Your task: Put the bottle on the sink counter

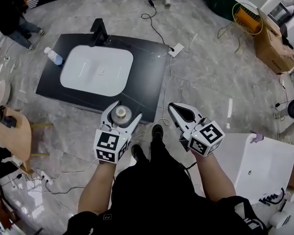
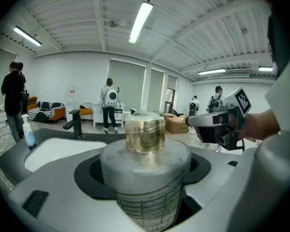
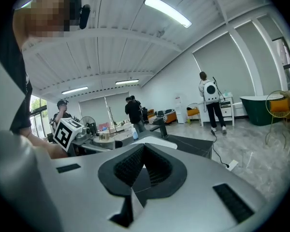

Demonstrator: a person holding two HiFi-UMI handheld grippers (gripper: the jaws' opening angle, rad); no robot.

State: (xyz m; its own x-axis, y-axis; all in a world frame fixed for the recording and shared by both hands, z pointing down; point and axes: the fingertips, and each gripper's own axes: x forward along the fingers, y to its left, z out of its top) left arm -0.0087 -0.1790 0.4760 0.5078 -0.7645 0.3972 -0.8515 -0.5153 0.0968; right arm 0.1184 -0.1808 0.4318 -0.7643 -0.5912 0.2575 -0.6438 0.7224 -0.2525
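Observation:
A small bottle (image 1: 121,113) with a wide grey collar and a gold cap (image 2: 145,134) stands upright in my left gripper (image 1: 124,111), which is shut on it at the near edge of the black sink counter (image 1: 147,77). The jaws hold the bottle's ribbed clear body (image 2: 147,204). My right gripper (image 1: 174,107) hovers over the floor to the right of the counter, shut with nothing in it; its dark ribbed pads (image 3: 157,166) meet. The white basin (image 1: 95,70) and black faucet (image 1: 99,32) are beyond.
A clear plastic bottle (image 1: 54,57) lies at the counter's far left corner. Cables and a power strip (image 1: 176,50) run over the floor. A white cabinet (image 1: 264,165) stands at right, a wooden table (image 1: 12,136) at left, cardboard boxes (image 1: 274,48) far right. People stand at the back.

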